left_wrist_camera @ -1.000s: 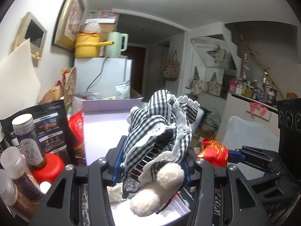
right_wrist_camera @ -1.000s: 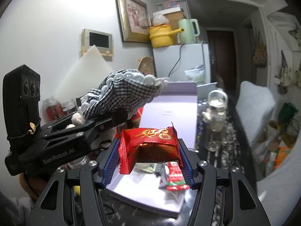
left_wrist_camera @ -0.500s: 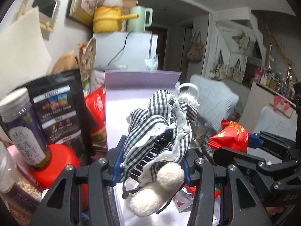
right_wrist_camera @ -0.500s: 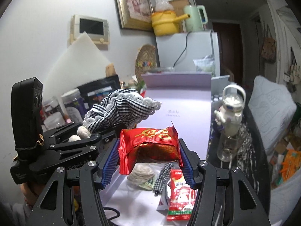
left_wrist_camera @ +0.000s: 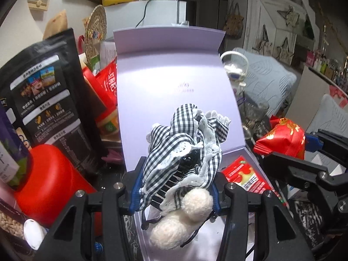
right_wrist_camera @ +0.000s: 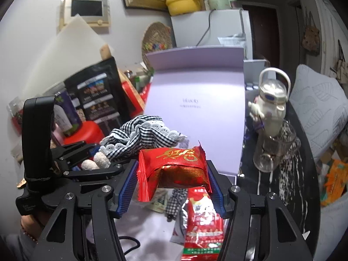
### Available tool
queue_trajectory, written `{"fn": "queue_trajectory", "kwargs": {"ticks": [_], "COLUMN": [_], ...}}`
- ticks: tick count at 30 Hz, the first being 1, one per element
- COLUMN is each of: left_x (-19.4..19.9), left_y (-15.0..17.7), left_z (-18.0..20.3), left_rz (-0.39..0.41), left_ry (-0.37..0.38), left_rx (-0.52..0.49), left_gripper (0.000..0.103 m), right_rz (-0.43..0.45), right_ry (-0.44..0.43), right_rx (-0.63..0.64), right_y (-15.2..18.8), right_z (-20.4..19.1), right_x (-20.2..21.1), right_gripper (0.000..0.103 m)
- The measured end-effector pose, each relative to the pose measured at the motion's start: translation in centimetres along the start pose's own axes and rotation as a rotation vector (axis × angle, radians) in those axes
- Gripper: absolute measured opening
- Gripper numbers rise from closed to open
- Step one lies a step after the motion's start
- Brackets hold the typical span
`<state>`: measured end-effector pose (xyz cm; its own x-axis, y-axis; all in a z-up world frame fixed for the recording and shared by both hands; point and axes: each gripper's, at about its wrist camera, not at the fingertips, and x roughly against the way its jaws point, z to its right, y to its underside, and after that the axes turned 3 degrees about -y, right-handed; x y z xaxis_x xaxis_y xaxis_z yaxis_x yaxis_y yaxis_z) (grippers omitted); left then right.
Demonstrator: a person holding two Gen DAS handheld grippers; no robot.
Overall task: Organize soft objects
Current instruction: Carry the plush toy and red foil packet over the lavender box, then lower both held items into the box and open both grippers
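Observation:
My left gripper [left_wrist_camera: 176, 182] is shut on a black-and-white gingham hair clip [left_wrist_camera: 184, 148] with lace trim and two cream pompoms; it hangs over the open lilac box [left_wrist_camera: 174, 82]. My right gripper [right_wrist_camera: 171, 182] is shut on a red foil snack packet [right_wrist_camera: 174, 167] with gold lettering, also above the box [right_wrist_camera: 195, 100]. From the right wrist view the left gripper [right_wrist_camera: 95, 165] and its gingham clip [right_wrist_camera: 143, 139] sit just left of the packet. The left wrist view shows the packet [left_wrist_camera: 282, 139] at right. Inside the box lie a red sachet [right_wrist_camera: 202, 219], a small gingham piece [right_wrist_camera: 176, 202] and a pale item.
The box's raised lid stands behind. Left of it crowd a black pouch [left_wrist_camera: 45, 97], a red-lidded jar [left_wrist_camera: 50, 178] and bottles. A glass jug with a white kettle-shaped bottle [right_wrist_camera: 271, 117] stands to the right on the dark marbled table [right_wrist_camera: 289, 187]. A person's wrist shows at the lower left.
Both grippers have come forward and down toward the lilac box, tilting downward; the box floor and its contents now show beneath them. Both grips look unchanged.

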<state>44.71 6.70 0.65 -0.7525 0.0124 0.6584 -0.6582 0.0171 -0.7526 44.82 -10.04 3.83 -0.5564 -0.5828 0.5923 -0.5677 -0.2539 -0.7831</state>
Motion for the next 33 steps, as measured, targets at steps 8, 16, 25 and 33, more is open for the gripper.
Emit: {"fn": "queue_trajectory", "kwargs": {"ticks": [8, 16, 25, 33], "left_x": [-2.1, -4.6, -6.0, -7.2], "left_y": [0.6, 1.5, 2.0, 1.7], "left_z": [0.2, 0.5, 0.7, 1.5], "left_rz": [-0.070, -0.156, -0.211, -0.238], "left_ry": [-0.015, 0.002, 0.007, -0.025], "left_rx": [-0.015, -0.017, -0.010, -0.030], "left_gripper": [0.049, 0.049, 0.050, 0.052], "right_rz": [-0.057, -0.092, -0.116, -0.195], "right_ry": [0.021, 0.060, 0.058, 0.044], "right_rx": [-0.025, -0.052, -0.083, -0.081], "right_y": [0.5, 0.9, 1.3, 2.3], "right_z": [1.3, 2.3, 3.5, 3.9], "right_x": [-2.2, -3.6, -4.6, -6.7], "right_gripper": [0.060, 0.060, 0.060, 0.060]}}
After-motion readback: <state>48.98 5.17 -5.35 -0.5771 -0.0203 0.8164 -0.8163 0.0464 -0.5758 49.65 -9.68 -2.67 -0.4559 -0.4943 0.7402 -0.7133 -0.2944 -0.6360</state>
